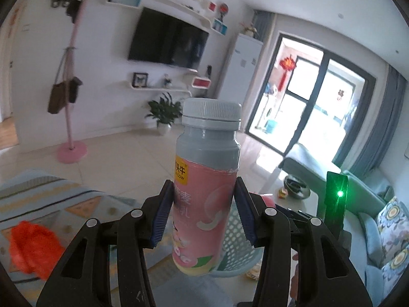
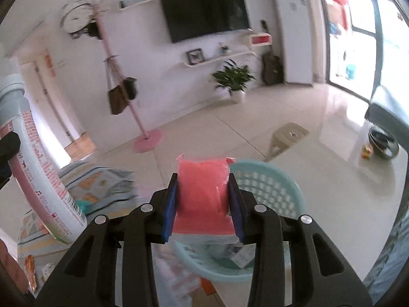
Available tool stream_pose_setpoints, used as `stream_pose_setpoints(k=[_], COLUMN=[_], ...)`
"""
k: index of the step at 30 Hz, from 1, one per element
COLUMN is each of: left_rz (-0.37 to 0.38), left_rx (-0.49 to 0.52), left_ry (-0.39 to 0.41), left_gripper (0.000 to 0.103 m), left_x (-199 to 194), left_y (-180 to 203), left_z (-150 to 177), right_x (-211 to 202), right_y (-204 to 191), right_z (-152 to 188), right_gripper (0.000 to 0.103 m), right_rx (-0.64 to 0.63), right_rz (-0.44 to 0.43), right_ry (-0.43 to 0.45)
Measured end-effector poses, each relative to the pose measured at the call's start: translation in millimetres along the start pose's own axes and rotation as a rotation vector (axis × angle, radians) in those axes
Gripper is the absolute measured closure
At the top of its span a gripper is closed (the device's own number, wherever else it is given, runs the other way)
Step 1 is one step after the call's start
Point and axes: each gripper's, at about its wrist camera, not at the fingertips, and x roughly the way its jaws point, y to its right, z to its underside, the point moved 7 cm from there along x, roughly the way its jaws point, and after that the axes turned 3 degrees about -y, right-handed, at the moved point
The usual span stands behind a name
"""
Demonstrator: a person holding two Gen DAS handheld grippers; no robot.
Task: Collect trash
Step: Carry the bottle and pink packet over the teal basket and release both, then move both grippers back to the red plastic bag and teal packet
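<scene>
The left hand-held gripper (image 1: 203,211) pinches a pink-labelled drink bottle (image 1: 205,186) around its lower half, blue pads pressed to either side. The bottle stands nearly upright, its long axis running up and down with a slight lean, grey screw cap (image 1: 211,113) at the top and yellowish base hanging free in the air. Directly behind and below it sits a pale teal perforated basket (image 1: 236,240). The right hand-held gripper (image 2: 202,204) clamps a flat pink plastic packet (image 2: 202,192) between its pads, the packet's long side pointing up and away, its crimped edge uppermost, held just above the near rim of the same basket (image 2: 268,186), where some wrappers lie inside. From that side the bottle (image 2: 38,166) shows at the far left, tilted. The basket rests on a glossy white desk (image 2: 345,192) carrying a dark bowl (image 2: 383,140). Beyond lie a tiled floor (image 1: 122,163), a patterned rug (image 1: 46,199), a pink coat stand (image 1: 71,89), a wall-mounted television (image 1: 168,43), a potted plant (image 1: 163,112) and a teal sofa (image 1: 375,230).
</scene>
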Motion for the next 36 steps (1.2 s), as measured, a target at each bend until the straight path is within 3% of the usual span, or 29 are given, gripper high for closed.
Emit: stream_pose_setpoints(k=[7, 15, 17, 19, 27, 36], left_rz=[-0.005, -0.026, -0.028, -0.036, -0.045, -0.065], left_rx=[0.025, -0.039, -0.054, -0.055, -0.067, -0.095], left_ry=[-0.119, -0.237, -0.234, -0.223, -0.210, -0.161], left_gripper=[0.057, 0.053, 0.041, 0.038, 0.033, 0.033], left_x=[75.5, 128.0, 130.1, 129.0, 112.0, 75.6], left_y=[26.4, 14.7, 13.2, 13.4, 8.8, -2.0], left_z=[31.2, 55.4, 54.4, 51.8, 56.5, 58.0], right_x=[35.3, 60.3, 62.1, 62.0, 55.1, 30.9], right_y=[38.9, 45.4, 50.5, 53.4, 52.1, 21.8], right_z=[17.0, 31.6, 33.5, 35.4, 40.8, 37.6], right_gripper=[0.069, 0.067, 0.063, 0.059, 0.057, 0.057], right_rx=[0.042, 0.055, 0.073, 0.083, 0.085, 0.041], right_rz=[0.057, 0.060, 0.053, 0.057, 0.041, 0.013], right_ry=[-0.069, -0.144, -0.153, -0.156, -0.160, -0.128])
